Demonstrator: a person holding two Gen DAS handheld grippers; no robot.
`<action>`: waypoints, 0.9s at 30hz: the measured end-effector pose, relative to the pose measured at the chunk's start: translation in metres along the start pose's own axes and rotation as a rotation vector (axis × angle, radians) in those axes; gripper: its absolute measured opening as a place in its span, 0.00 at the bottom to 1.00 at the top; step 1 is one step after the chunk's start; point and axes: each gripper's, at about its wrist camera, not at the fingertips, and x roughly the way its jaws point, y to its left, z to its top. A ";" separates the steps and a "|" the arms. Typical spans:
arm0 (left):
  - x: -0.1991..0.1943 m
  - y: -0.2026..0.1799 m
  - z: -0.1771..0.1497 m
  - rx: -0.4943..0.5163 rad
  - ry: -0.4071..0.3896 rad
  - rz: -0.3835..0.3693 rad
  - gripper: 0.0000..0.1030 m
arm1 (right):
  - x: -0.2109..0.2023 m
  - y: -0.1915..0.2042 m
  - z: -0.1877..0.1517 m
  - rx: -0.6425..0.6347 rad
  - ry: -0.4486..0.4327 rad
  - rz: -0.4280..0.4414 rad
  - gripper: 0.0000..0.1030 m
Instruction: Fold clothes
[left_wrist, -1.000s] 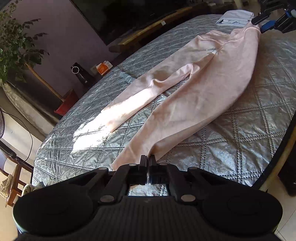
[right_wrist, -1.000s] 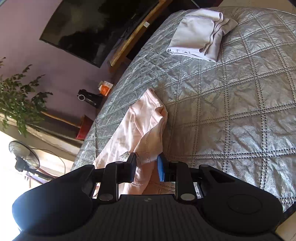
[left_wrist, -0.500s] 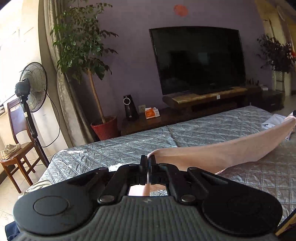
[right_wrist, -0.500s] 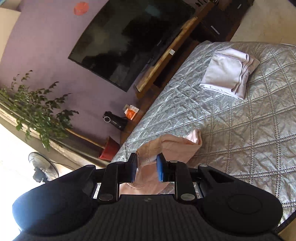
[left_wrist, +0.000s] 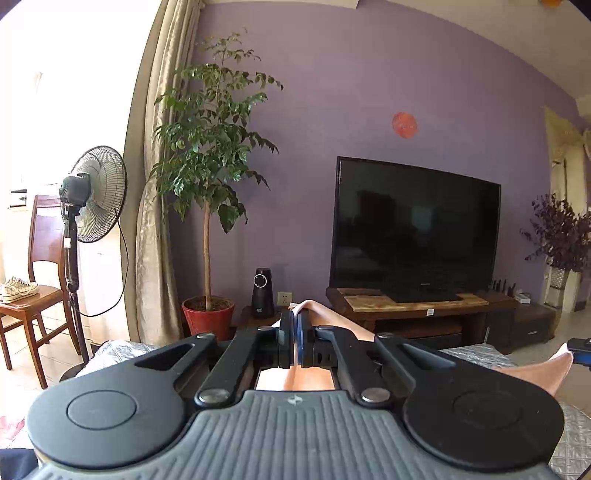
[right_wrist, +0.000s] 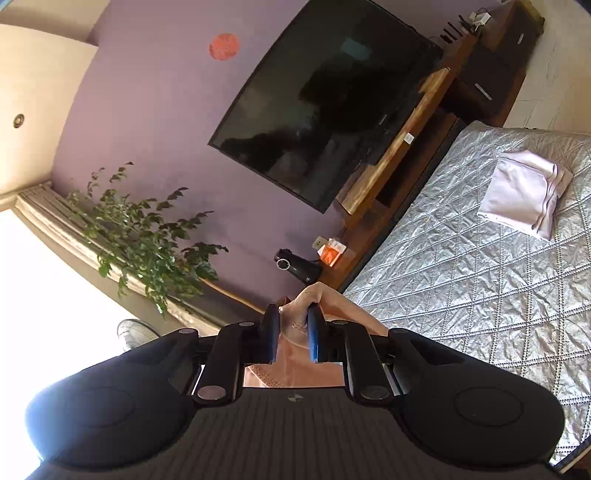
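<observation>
2 grippers (L (left_wrist: 295, 334), R (right_wrist: 293, 334)) clamp 1 pink garment (right_wrist: 325, 299).

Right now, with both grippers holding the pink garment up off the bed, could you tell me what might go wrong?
1. The left gripper pinches only a thin edge of the pink garment; a tug could pull it free.
2. The right gripper holds a bunched wad between jaws that stand apart, so layers may slip unevenly and skew the fold.
3. The folded white garment lies on the quilted bed; a low swing of the hanging cloth might disturb it.
</observation>
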 end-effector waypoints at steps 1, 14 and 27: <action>0.006 -0.003 -0.001 0.021 -0.002 0.001 0.01 | 0.008 -0.001 -0.002 -0.004 0.015 -0.007 0.18; 0.223 0.009 -0.048 0.096 0.259 0.065 0.03 | 0.163 -0.025 0.021 -0.110 0.042 -0.256 0.16; 0.266 0.057 -0.159 -0.138 0.468 0.181 0.19 | 0.239 -0.073 -0.009 -0.416 0.165 -0.460 0.31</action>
